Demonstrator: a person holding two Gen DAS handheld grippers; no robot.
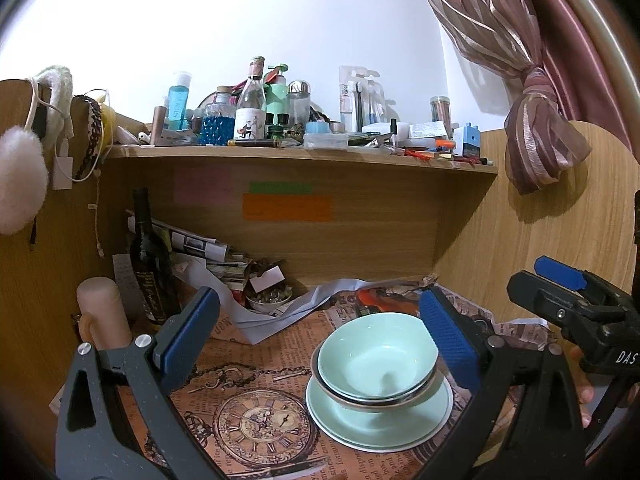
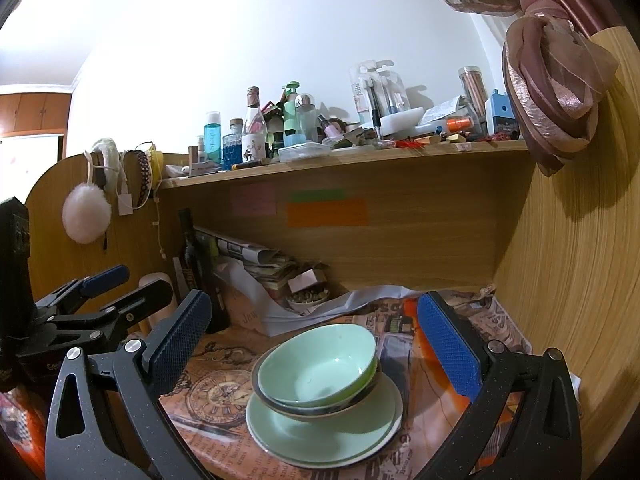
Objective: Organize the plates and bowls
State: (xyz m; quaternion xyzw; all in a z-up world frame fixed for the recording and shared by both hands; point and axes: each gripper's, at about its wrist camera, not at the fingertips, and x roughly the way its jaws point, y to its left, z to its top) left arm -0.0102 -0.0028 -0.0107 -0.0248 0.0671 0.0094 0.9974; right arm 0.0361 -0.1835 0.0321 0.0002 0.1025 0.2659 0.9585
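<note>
Two nested pale-green ceramic bowls [image 1: 376, 364] atop stacked green plates [image 1: 380, 420]; left gripper [image 1: 320, 328] and right gripper [image 2: 316, 336] wide apart, empty.

Black hand-held gripper [image 1: 320, 332] frames, blue textured pads [image 1: 448, 334], silver screws.

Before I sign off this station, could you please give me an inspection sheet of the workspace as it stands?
Surface: wooden desk covered with printed paper showing a pocket-watch picture.
Job's things: green bowl nested in a second bowl, both on stacked green plates.
Clutter: dark wine bottle, newspapers, small bowl of bits at the back; upper shelf crowded with bottles.
Grippers: left tool open, empty; right tool open, empty.
Cables: white cord hanging on the left panel.
Surroundings: white wall, tied pink curtain, sticky notes.
</note>
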